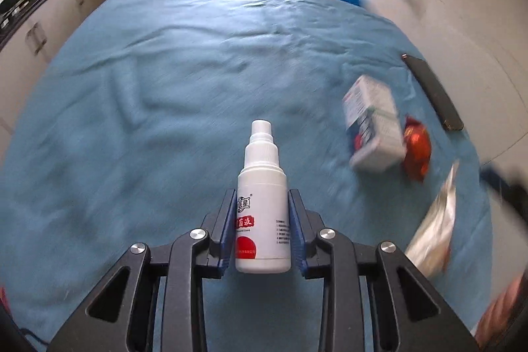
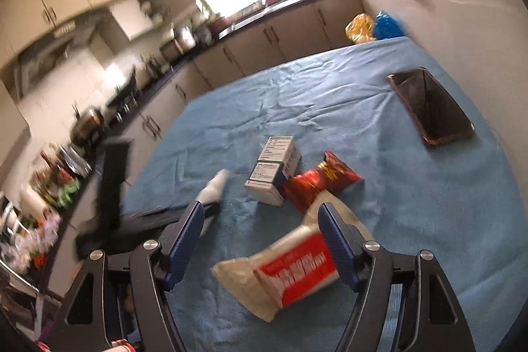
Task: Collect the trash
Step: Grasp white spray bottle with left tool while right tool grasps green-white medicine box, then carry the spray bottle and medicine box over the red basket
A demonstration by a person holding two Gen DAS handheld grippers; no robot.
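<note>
My left gripper (image 1: 262,197) is shut on a white spray bottle (image 1: 263,207) with a red label, held above the blue cloth; the bottle also shows blurred in the right wrist view (image 2: 214,185). My right gripper (image 2: 260,213) is open above a beige and red wrapper (image 2: 283,272) that lies on the cloth between its fingers; the wrapper shows in the left wrist view (image 1: 435,220). A white and blue box (image 2: 274,170) (image 1: 373,127) lies beside a red snack wrapper (image 2: 320,180) (image 1: 417,150).
A blue cloth (image 1: 165,88) covers the table. A black phone (image 2: 429,108) (image 1: 432,91) lies near the right edge. Yellow (image 2: 359,27) and blue bags (image 2: 389,23) sit on the floor beyond the table. Kitchen cabinets (image 2: 231,55) line the far side.
</note>
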